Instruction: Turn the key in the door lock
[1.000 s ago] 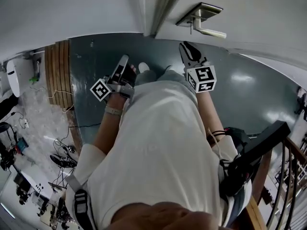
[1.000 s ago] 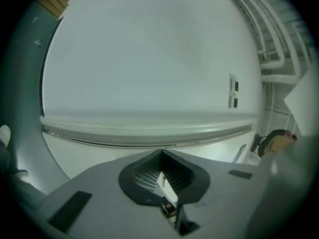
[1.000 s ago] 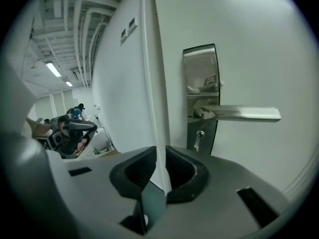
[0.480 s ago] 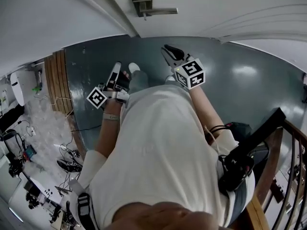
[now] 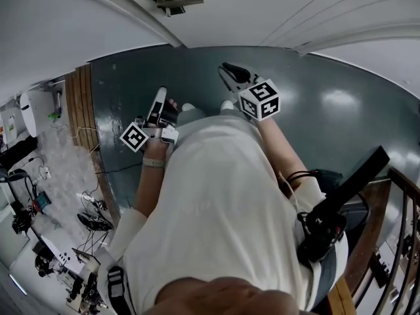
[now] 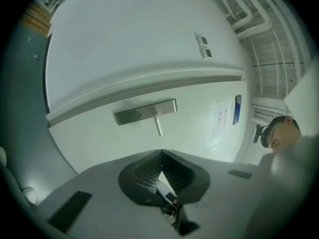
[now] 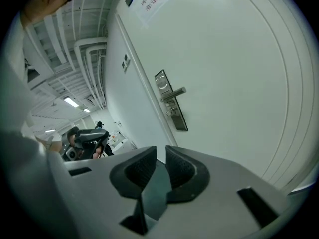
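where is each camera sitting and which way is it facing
Head view: on the person's head, aimed steeply down at the grey floor; shows their white shirt, the left tool and the right tool.
Left gripper view: rides on the left tool, looking along its closed jaws at the door and its handle plate.
Right gripper view: rides on the right tool, looking along its slightly parted jaws at the same door.
Shared: both gripper views show the handle plate.

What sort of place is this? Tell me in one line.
Probably an indoor workplace or lab hallway: a white door with a lever handle and a posted notice, exposed ceiling pipes, and cables and equipment strewn nearby.
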The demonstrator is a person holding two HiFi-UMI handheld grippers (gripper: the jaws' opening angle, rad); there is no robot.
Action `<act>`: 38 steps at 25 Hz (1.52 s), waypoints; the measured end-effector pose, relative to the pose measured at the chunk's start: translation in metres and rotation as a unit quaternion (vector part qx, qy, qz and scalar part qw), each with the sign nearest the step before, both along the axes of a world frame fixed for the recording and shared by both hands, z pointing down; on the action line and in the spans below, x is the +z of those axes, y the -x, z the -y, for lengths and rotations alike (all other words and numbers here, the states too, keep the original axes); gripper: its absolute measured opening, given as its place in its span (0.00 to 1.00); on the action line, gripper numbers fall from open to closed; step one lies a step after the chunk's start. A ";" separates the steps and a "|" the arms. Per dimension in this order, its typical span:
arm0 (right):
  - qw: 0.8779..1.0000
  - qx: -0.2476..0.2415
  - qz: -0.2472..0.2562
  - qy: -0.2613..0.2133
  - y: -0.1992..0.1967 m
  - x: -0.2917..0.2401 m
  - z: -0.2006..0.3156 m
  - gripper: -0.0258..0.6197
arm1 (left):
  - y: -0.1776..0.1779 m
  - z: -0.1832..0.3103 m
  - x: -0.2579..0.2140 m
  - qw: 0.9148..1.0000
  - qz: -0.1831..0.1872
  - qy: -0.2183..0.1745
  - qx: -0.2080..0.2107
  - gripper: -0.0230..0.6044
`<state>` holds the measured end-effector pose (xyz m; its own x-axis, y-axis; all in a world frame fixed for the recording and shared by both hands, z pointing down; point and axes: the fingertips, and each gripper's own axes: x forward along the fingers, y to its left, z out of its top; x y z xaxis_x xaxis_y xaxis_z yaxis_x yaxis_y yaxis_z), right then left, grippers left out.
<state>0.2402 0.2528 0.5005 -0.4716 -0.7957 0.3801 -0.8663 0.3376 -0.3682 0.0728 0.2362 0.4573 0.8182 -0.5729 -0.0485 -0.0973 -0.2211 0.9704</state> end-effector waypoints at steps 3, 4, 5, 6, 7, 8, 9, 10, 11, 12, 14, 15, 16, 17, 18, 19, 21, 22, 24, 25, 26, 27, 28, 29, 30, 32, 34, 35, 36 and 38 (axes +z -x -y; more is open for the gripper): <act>1.000 0.005 0.005 0.000 0.012 -0.006 -0.009 0.14 | 0.011 -0.006 -0.010 1.000 -0.002 -0.013 0.006 0.05; 1.000 0.005 0.009 0.000 0.020 -0.008 -0.009 0.14 | 0.017 -0.007 -0.013 1.000 -0.005 -0.018 0.006 0.05; 1.000 0.005 0.012 0.000 0.028 -0.011 -0.010 0.14 | 0.025 -0.008 -0.016 1.000 -0.008 -0.021 0.004 0.05; 1.000 0.006 0.018 0.001 0.036 -0.013 -0.010 0.14 | 0.032 -0.009 -0.019 1.000 -0.012 -0.022 0.001 0.05; 1.000 0.007 0.026 0.002 0.043 -0.014 -0.012 0.14 | 0.039 -0.010 -0.020 1.000 -0.016 -0.022 -0.002 0.05; 0.999 0.007 0.035 0.004 0.048 -0.015 -0.013 0.14 | 0.044 -0.011 -0.019 1.000 -0.017 -0.019 -0.004 0.05; 0.999 0.007 0.045 0.006 0.052 -0.015 -0.015 0.14 | 0.049 -0.011 -0.017 1.000 -0.017 -0.018 -0.006 0.05; 0.998 0.005 0.055 0.008 0.057 -0.014 -0.016 0.14 | 0.055 -0.011 -0.015 1.000 -0.017 -0.019 -0.008 0.05; 0.998 0.004 0.066 0.008 0.063 -0.015 -0.017 0.14 | 0.062 -0.011 -0.015 1.000 -0.017 -0.020 -0.010 0.05; 0.997 0.004 0.077 0.007 0.069 -0.017 -0.017 0.14 | 0.068 -0.010 -0.015 1.000 -0.017 -0.022 -0.010 0.05; 0.994 0.006 0.106 -0.002 0.079 -0.026 -0.016 0.14 | 0.079 -0.010 -0.017 0.999 -0.018 -0.027 -0.008 0.05; 0.993 0.007 0.119 -0.008 0.083 -0.031 -0.016 0.14 | 0.083 -0.010 -0.017 0.999 -0.018 -0.028 -0.006 0.05; 0.991 0.007 0.130 -0.016 0.085 -0.035 -0.016 0.14 | 0.085 -0.010 -0.017 0.999 -0.018 -0.029 -0.005 0.05; 0.990 0.006 0.139 -0.022 0.087 -0.038 -0.015 0.14 | 0.086 -0.010 -0.018 0.999 -0.020 -0.028 -0.005 0.05; 0.989 0.005 0.145 -0.026 0.088 -0.040 -0.015 0.14 | 0.086 -0.010 -0.018 0.999 -0.024 -0.026 -0.006 0.05; 0.988 0.004 0.150 -0.029 0.089 -0.041 -0.014 0.14 | 0.086 -0.011 -0.018 0.999 -0.027 -0.025 -0.007 0.05; 0.988 0.003 0.154 -0.031 0.092 -0.042 -0.014 0.14 | 0.086 -0.011 -0.017 0.999 -0.029 -0.023 -0.005 0.05; 0.988 0.003 0.154 -0.032 0.093 -0.041 -0.014 0.14 | 0.086 -0.012 -0.015 0.999 -0.028 -0.022 -0.003 0.05; 0.987 0.004 0.155 -0.032 0.095 -0.040 -0.013 0.14 | 0.086 -0.012 -0.013 0.999 -0.028 -0.018 -0.002 0.05; 0.987 0.006 0.156 -0.032 0.095 -0.040 -0.013 0.14 | 0.086 -0.012 -0.012 0.999 -0.028 -0.016 -0.002 0.05; 0.987 0.007 0.157 -0.032 0.095 -0.041 -0.013 0.14 | 0.086 -0.012 -0.012 1.000 -0.028 -0.014 -0.001 0.05; 0.987 0.008 0.158 -0.032 0.095 -0.041 -0.012 0.14 | 0.087 -0.012 -0.012 1.000 -0.028 -0.012 -0.001 0.05; 0.987 0.008 0.159 -0.032 0.094 -0.042 -0.012 0.14 | 0.087 -0.012 -0.012 1.000 -0.029 -0.010 -0.001 0.05; 0.987 0.008 0.160 -0.032 0.094 -0.042 -0.012 0.14 | 0.087 -0.012 -0.013 1.000 -0.030 -0.008 -0.002 0.05; 0.987 0.007 0.160 -0.031 0.095 -0.042 -0.012 0.14 | 0.087 -0.012 -0.013 0.999 -0.031 -0.007 -0.003 0.05; 0.987 0.008 0.158 -0.029 0.094 -0.040 -0.012 0.14 | 0.086 -0.012 -0.012 1.000 -0.030 -0.007 -0.001 0.05; 0.987 0.013 0.158 -0.028 0.094 -0.039 -0.013 0.14 | 0.085 -0.012 -0.012 1.000 -0.028 -0.008 0.002 0.05; 0.987 0.015 0.160 -0.027 0.094 -0.038 -0.013 0.14 | 0.085 -0.012 -0.012 1.000 -0.027 -0.009 0.003 0.05; 0.987 0.016 0.161 -0.026 0.095 -0.036 -0.013 0.14 | 0.086 -0.012 -0.012 1.000 -0.027 -0.009 0.004 0.05; 0.987 0.018 0.160 -0.023 0.094 -0.033 -0.013 0.14 | 0.084 -0.012 -0.011 1.000 -0.030 -0.009 0.004 0.05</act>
<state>0.1461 0.2655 0.4674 -0.5322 -0.8272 0.1802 -0.7203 0.3306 -0.6098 -0.0116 0.2481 0.4460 0.8182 -0.5647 -0.1079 -0.0373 -0.2394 0.9702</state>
